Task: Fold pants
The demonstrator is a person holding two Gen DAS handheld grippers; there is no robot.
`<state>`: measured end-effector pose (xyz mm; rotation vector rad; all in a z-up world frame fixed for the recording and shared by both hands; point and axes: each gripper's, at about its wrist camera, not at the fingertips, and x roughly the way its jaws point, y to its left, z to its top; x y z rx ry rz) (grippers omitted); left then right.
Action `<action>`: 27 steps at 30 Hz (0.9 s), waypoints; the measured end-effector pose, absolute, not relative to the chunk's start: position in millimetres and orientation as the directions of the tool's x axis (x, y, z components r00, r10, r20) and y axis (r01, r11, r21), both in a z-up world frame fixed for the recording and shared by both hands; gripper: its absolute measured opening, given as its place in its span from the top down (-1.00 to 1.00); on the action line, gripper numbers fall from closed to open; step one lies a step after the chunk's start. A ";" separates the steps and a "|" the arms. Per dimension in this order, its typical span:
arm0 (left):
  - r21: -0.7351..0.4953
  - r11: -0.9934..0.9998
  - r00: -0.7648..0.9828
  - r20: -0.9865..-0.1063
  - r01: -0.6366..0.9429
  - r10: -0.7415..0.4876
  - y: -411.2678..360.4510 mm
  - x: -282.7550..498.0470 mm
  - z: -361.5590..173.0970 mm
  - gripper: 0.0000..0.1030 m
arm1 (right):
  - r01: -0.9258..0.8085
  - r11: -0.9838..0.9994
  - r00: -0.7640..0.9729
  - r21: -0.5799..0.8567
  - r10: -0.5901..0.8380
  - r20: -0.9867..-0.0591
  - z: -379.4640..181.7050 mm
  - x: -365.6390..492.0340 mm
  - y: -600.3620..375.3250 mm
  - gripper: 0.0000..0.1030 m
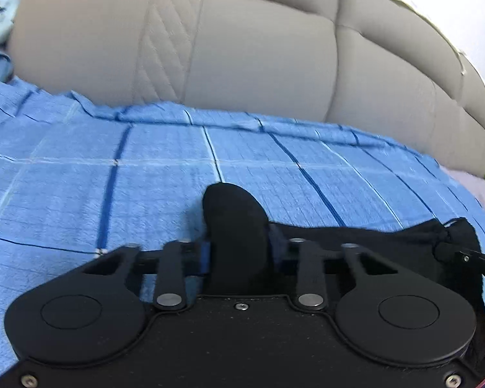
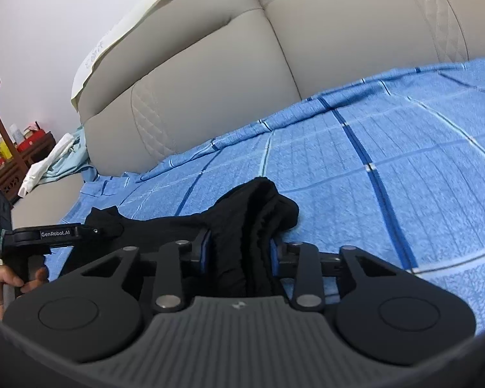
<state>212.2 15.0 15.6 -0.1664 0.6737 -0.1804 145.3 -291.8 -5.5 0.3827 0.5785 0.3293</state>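
Black pants (image 2: pixel 262 207) lie on the blue checked sheet (image 2: pixel 388 161), near the front edge of it, well apart from the beige sofa backrest (image 2: pixel 210 74) that rises behind the sheet.

L gripper (image 1: pixel 237 252): jaws clamped on a rounded fold of the black fabric, which bulges up between the blue pads and sticks out ahead of them. More of the pants stretches off to the R side of this gripper across the sheet, toward the other tool.

R gripper (image 2: pixel 239 249): jaws clamped on a thick bunch of the pants; ribbed cloth stands up btwn the fingers and flops fwd over them onto the sheet. From that bunch the fabric runs L in a taut band to the L gripper, seen side-on w/ "GenRobot.AI" on its body, its tip at a small corner of cloth.

Person's hand (image 2: pixel 3 283) grips the handle of that L tool, low beside the sheet's L edge.

Pale blue-and-white cloth (image 2: pixel 53 165) sits on the sofa arm, past the sheet's far L corner. Dark wood furniture (image 2: pixel 16 161) w/ small items stands beyond that.
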 end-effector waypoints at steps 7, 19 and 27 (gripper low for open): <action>-0.106 0.994 0.820 -0.569 0.007 -0.066 27.6 240.5 39.7 0.63 | -0.259 0.910 0.806 0.323 0.388 -0.447 28.9 191.3 -248.2 0.35; 0.028 0.995 0.825 -0.557 -0.094 0.094 45.5 339.0 35.9 0.59 | -0.231 0.956 0.810 0.178 0.291 -0.509 30.8 299.3 -188.6 0.37; 0.044 0.994 0.805 -0.583 -0.102 0.108 45.5 342.0 9.8 0.39 | -0.210 0.970 0.799 0.123 0.242 -0.550 8.1 310.3 -187.8 0.18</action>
